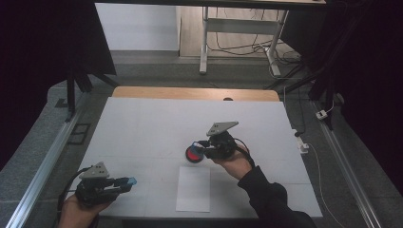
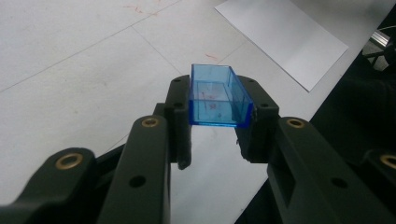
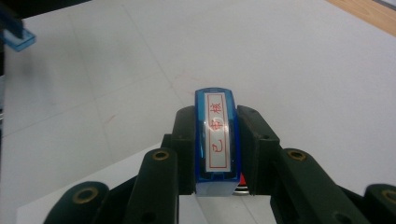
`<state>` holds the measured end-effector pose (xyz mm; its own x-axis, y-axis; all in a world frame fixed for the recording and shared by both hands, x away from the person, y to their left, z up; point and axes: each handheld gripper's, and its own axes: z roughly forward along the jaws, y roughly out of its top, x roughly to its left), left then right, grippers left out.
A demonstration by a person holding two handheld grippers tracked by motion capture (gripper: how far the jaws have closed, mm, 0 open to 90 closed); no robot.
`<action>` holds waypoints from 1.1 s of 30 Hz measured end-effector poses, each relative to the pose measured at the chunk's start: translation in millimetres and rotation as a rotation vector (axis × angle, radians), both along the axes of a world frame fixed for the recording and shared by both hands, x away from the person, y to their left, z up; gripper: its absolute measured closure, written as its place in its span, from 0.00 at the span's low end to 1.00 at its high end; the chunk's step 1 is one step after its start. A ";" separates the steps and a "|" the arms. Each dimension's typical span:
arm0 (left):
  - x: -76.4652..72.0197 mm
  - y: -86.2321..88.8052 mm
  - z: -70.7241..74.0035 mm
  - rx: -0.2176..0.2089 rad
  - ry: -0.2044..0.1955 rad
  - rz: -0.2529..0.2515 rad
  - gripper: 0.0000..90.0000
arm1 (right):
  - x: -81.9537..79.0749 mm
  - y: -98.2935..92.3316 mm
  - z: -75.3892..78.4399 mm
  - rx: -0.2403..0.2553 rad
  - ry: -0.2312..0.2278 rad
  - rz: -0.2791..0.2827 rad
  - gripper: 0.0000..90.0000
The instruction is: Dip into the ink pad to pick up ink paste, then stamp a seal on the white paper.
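Note:
At the table's front left, my left gripper (image 1: 124,182) is shut on a clear blue plastic cap (image 1: 129,181). The left gripper view has the cap (image 2: 218,95) lying across between the two black jaws, its open side up. Near the middle of the table my right gripper (image 1: 196,145) is shut on a blue stamp (image 1: 196,144) and hangs just over a round red ink pad (image 1: 193,155). In the right gripper view the stamp (image 3: 217,140) stands between the jaws, showing a white label with red characters. A sliver of the red pad (image 3: 241,187) peeks out below it.
A white sheet of paper (image 1: 193,188) lies near the front edge, between the two hands. The white table top (image 1: 157,123) ends in a wooden strip at the back. Metal rails run along both sides.

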<state>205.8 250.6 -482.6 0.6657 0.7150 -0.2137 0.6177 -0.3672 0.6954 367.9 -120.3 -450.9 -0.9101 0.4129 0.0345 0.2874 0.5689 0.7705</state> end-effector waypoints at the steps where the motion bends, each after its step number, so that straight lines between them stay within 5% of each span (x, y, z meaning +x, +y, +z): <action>1: -0.1 0.0 0.0 0.000 0.000 0.000 0.76 | -1.7 -0.1 0.4 0.005 -0.001 0.009 0.78; 10: -0.3 0.0 0.1 0.000 -0.001 -0.002 0.76 | -15.4 -1.3 5.2 0.002 -0.007 0.059 0.78; 33: -0.3 0.0 0.2 -0.001 -0.002 -0.001 0.76 | -37.8 -9.2 9.6 0.032 0.011 0.081 0.78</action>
<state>205.5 250.7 -482.3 0.6667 0.7141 -0.2134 0.6162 -0.3671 0.6968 330.1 -129.5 -441.4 -0.9400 0.3365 0.0561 0.2496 0.5660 0.7857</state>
